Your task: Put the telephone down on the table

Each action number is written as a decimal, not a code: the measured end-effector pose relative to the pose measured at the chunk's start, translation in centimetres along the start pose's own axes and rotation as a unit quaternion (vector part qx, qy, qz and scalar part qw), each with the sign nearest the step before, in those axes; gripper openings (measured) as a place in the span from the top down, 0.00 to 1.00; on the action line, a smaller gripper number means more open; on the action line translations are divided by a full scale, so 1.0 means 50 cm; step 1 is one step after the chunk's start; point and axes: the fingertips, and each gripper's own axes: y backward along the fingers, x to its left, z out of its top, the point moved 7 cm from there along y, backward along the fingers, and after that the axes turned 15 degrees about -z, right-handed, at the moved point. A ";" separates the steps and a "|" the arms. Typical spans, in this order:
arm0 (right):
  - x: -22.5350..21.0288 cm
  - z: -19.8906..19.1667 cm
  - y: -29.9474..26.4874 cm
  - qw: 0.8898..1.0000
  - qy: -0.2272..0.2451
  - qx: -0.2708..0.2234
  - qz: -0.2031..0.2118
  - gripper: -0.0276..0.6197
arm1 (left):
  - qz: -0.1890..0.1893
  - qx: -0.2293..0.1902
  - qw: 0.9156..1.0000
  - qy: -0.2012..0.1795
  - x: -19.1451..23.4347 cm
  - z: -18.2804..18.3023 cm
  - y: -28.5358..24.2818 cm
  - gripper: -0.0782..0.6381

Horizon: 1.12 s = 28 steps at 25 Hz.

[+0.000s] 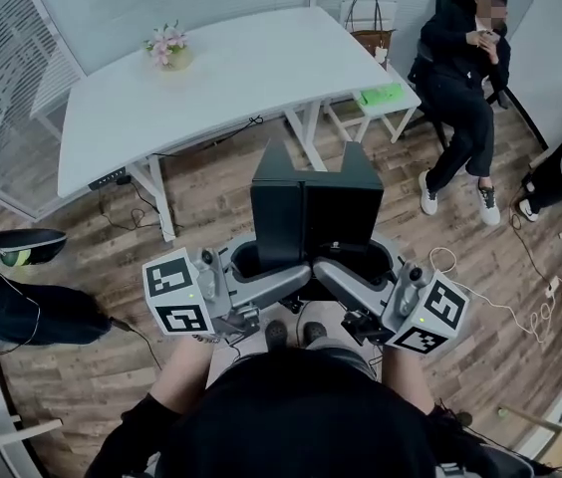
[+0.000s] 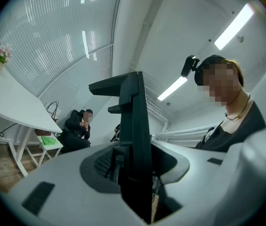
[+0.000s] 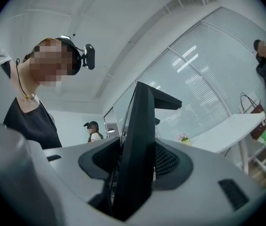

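**Phone in the air, both claws on it, table not reached**

The telephone [image 1: 313, 212] hangs right in front of the operator's torso, over the wood floor [image 1: 211, 192] and well apart from the white table [image 1: 251, 78] ahead. It reads as a black upright slab with two horns on top. No keypad or handset detail shows, so calling it the phone is my read from the task.

The left gripper [image 2: 135, 166] and right gripper [image 3: 135, 166] face each other, each clamped on one end of the slab. In both gripper views it stands edge-on between the ribbed pads [image 3: 167, 160], which sit against it. Neither claw is empty.

Why two ends: probably a single pinch on one edge would let the slab pivot, while opposed grips keep it upright. Held tight to the body, this looks like carry posture, not placement.

A flower pot [image 1: 168, 48] sits at the table's far left, so the near edge looks like the drop zone. Next step, as I judge it: close the gap, lower until the base seats, then release both.
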 end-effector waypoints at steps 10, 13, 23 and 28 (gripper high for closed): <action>0.024 -0.023 -0.020 0.999 0.000 -0.011 -0.034 0.63 | -0.025 0.012 0.999 0.017 0.010 0.008 0.036 0.63; 0.024 -0.024 -0.019 0.999 0.001 -0.014 -0.037 0.63 | -0.029 0.015 0.999 0.015 0.011 0.009 0.036 0.63; 0.004 -0.023 -0.043 1.000 0.004 -0.014 -0.024 0.63 | -0.019 0.010 1.000 0.007 0.033 0.018 0.042 0.63; -0.043 -0.018 -0.075 1.000 0.000 -0.010 -0.023 0.63 | -0.013 0.011 1.000 0.008 0.084 0.035 0.037 0.63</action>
